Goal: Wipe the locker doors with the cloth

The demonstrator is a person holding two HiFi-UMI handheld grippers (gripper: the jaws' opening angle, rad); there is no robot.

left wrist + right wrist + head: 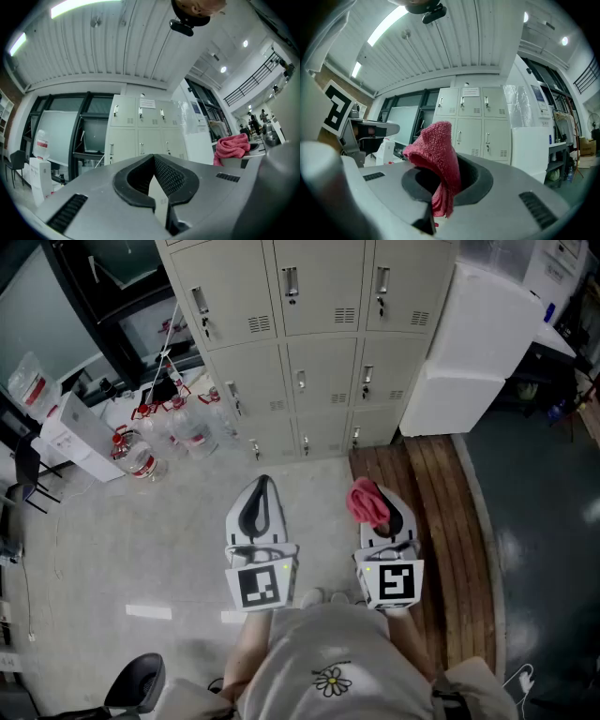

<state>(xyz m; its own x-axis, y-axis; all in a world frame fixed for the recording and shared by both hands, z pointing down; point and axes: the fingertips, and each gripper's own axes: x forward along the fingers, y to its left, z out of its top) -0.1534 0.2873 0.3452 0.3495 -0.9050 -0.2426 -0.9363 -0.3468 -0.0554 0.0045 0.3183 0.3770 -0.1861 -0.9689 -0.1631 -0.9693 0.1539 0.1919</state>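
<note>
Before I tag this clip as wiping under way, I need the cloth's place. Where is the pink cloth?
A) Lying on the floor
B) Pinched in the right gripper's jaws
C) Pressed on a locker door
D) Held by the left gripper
B: the right gripper view shows the pink cloth pinched between the jaws of the right gripper, well short of the lockers; the left gripper is shut on nothing.
</note>
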